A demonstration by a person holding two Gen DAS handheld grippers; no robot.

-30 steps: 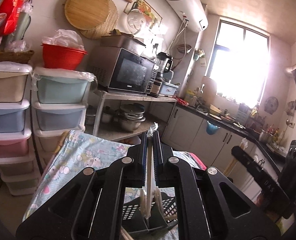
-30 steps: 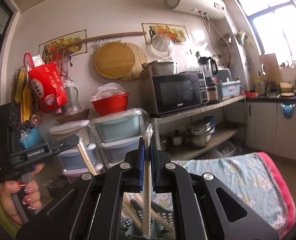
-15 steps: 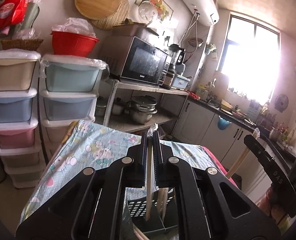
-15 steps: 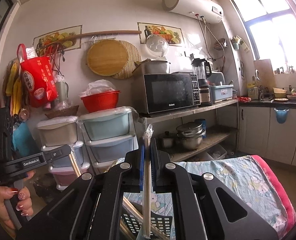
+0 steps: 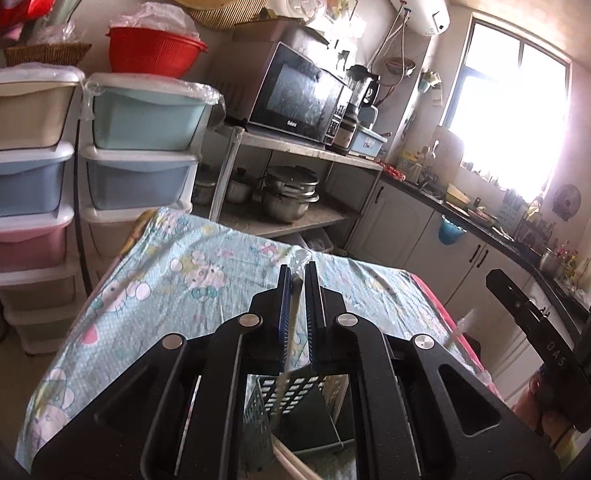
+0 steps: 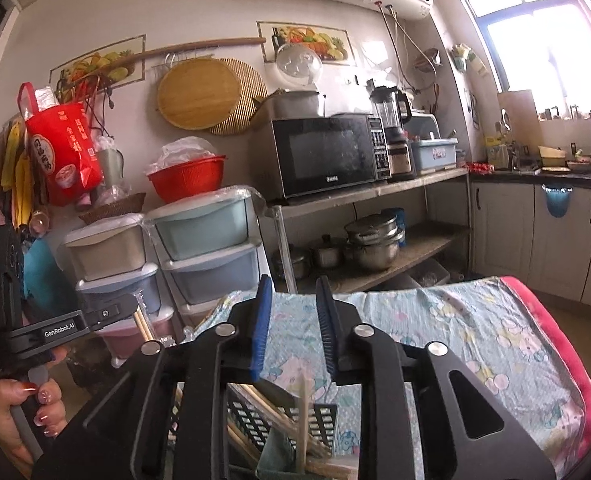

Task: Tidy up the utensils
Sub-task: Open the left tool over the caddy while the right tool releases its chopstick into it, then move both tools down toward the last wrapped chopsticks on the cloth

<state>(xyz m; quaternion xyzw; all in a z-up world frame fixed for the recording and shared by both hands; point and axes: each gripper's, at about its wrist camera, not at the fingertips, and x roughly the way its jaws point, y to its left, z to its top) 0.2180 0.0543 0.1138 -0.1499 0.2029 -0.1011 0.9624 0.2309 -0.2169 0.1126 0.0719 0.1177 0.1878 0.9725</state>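
The left gripper [image 5: 294, 280] is clamped on a pale wooden chopstick in a clear wrapper [image 5: 292, 320], which stands near upright, its long axis running down between the pads toward the grey perforated plastic utensil holder [image 5: 255, 412] directly beneath. Its lower end looks to be at or just inside the holder's rim. The right gripper [image 6: 293, 292] is nearer done: its jaws are opening, nothing pressed between them, and a second pale chopstick [image 6: 302, 420] stands in the holder below, among other sticks leaning there. The holder sits on the blue cartoon-print cloth over the table [image 6: 475, 340]. By my judgement, the coming move is the left side's: lower straight down along the stick's axis, then let go.
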